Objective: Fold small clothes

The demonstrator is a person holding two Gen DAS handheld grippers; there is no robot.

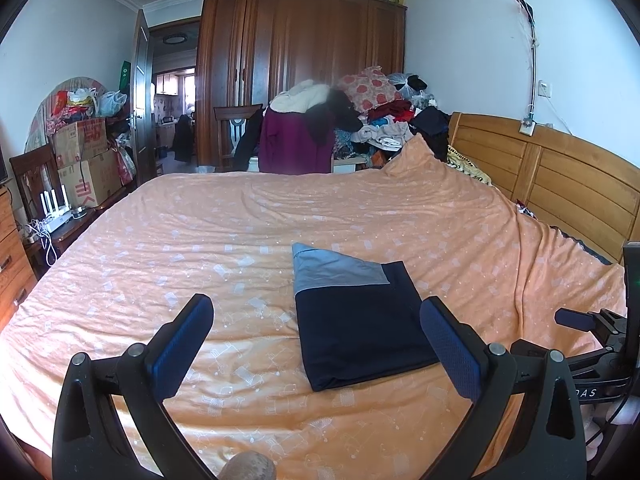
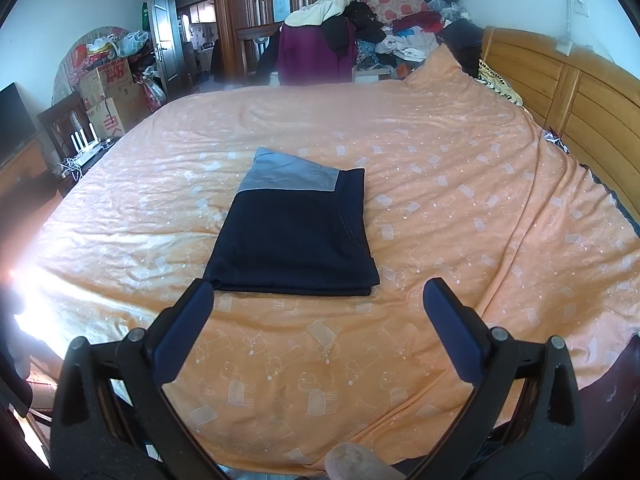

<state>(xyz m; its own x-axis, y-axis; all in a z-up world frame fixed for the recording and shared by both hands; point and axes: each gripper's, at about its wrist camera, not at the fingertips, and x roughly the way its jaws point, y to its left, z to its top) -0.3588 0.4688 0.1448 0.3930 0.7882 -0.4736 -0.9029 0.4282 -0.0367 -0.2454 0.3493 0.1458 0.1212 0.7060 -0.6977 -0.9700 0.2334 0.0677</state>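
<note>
A folded navy garment [image 1: 360, 320] with a grey-blue panel at its far end lies flat on the orange bedspread [image 1: 200, 240]. In the right wrist view the same garment [image 2: 296, 236] sits just beyond the fingers. My left gripper [image 1: 316, 304] is open and empty, hovering over the bed with its right pad [image 1: 448, 340] beside the garment's near right edge. My right gripper [image 2: 318, 290] is open and empty too, its left fingertip [image 2: 200, 292] close to the garment's near left corner. The right gripper [image 1: 576, 320] also shows at the right edge of the left wrist view.
The orange bedspread [image 2: 440, 200] covers a wide bed with a wooden headboard [image 1: 560, 176] on the right. A heap of clothes and pillows [image 1: 360, 120] stands beyond the far edge, before a wooden wardrobe [image 1: 300, 60]. Cardboard boxes [image 1: 84, 160] and a router [image 1: 54, 208] sit at the left.
</note>
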